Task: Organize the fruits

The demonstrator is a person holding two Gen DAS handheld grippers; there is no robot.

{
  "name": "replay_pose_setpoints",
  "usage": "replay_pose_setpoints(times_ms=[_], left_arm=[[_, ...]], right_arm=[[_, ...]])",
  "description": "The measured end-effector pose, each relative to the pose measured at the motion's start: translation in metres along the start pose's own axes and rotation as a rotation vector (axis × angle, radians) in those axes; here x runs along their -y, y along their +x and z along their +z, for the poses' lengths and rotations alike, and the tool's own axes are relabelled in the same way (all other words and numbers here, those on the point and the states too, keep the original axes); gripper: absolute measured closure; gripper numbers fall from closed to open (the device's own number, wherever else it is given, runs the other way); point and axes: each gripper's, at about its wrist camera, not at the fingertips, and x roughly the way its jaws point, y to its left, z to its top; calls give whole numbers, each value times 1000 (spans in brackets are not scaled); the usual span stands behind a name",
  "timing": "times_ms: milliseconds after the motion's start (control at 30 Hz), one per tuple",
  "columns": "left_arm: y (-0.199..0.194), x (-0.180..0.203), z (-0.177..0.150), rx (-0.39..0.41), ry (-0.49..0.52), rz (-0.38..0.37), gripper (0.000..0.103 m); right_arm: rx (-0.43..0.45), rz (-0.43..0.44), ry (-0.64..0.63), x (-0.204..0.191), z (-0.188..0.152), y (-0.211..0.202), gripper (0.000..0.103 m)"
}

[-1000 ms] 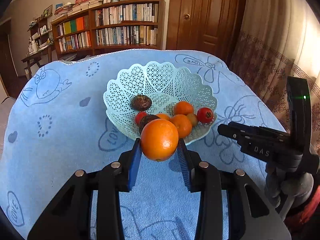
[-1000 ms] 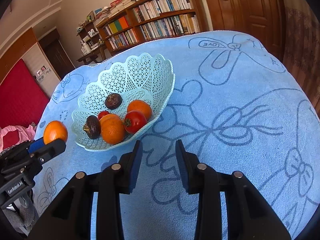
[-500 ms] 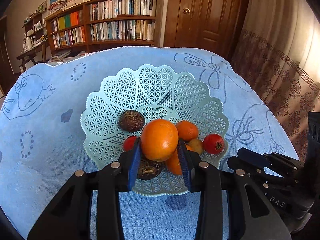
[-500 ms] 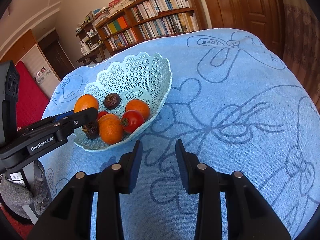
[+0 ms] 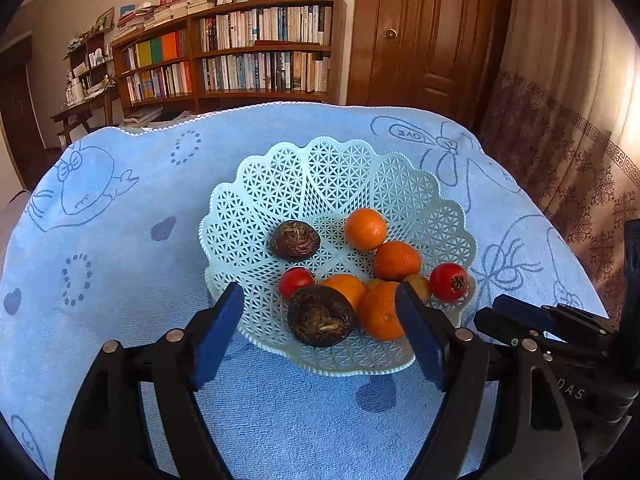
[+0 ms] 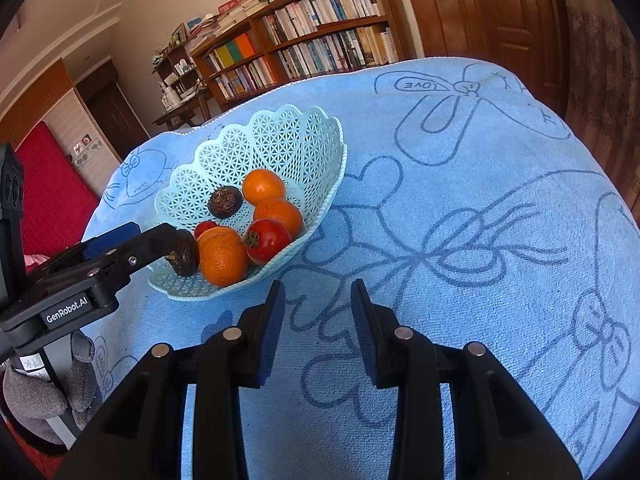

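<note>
A pale green lattice basket [image 5: 320,176] [image 6: 280,136] stands on the blue cloth. In it lie several oranges, the farthest one [image 5: 365,229] [image 6: 263,186] resting free near the middle. Two dark brown fruits [image 5: 295,240] [image 5: 320,316] and two red fruits [image 5: 448,282] [image 5: 295,282] lie beside them. My left gripper [image 5: 318,292] [image 6: 120,240] hangs wide open over the basket's near rim, holding nothing. My right gripper [image 6: 316,292] [image 5: 520,316] is open over bare cloth, just right of the basket, with nothing between its fingers.
The blue cloth with drawn figures [image 6: 460,200] covers the whole table and drops off at the far edge. Behind it are a bookshelf [image 5: 248,64] and a wooden door [image 5: 420,32]. A curtain [image 5: 568,140] hangs at the right. A grey-gloved hand [image 6: 32,392] holds the left gripper.
My left gripper carried the orange forward over the basket, then opened wide. The orange now lies in the basket. The right gripper has stayed put.
</note>
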Motion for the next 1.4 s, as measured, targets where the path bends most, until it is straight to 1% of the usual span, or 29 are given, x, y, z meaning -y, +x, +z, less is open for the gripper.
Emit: replay_pose_setpoints(times_ms=[33, 100, 133, 267, 333, 533, 567, 633, 667, 767, 833, 900, 1033, 1167, 1233, 1333, 1400], left_arm=[[-3, 1, -2, 10, 6, 14, 18], [-8, 4, -5, 27, 19, 43, 10], [-11, 5, -6, 36, 26, 60, 9], [-23, 9, -11, 78, 49, 120, 8], [-29, 11, -13, 96, 55, 138, 5], [-43, 12, -20, 143, 41, 183, 4], [-45, 11, -22, 148, 33, 187, 4], [-47, 10, -25, 152, 20, 189, 3], [-47, 9, -27, 154, 13, 193, 3], [-50, 7, -31, 164, -3, 212, 3], [-52, 5, -32, 168, -16, 215, 3], [-53, 4, -33, 168, -25, 217, 3], [-55, -1, -37, 175, -45, 231, 3], [-56, -3, -39, 180, -57, 246, 3], [-57, -3, -41, 180, -55, 274, 3], [-56, 1, -45, 175, -36, 350, 3], [-54, 4, -47, 173, -18, 382, 3]], right_arm=[[1, -1, -1, 0, -1, 0, 68], [6, -11, -7, -1, -2, -1, 68], [10, -14, -12, -2, -2, -2, 68], [26, -27, -36, -7, -3, -5, 68], [33, -34, -50, -10, -4, -6, 68], [58, -59, -92, -18, -6, -10, 68], [62, -63, -99, -19, -7, -11, 66], [87, -69, -111, -22, -8, -15, 39], [106, -78, -120, -24, -8, -18, 37], [137, -96, -160, -31, -10, -23, 34], [146, -100, -174, -34, -11, -24, 28], [153, -111, -190, -37, -12, -25, 26], [167, -123, -193, -37, -13, -27, 17], [179, -142, -181, -35, -12, -29, 14], [186, -151, -176, -34, -12, -30, 13], [204, -171, -176, -34, -12, -32, 10], [227, -189, -181, -35, -12, -34, 8]])
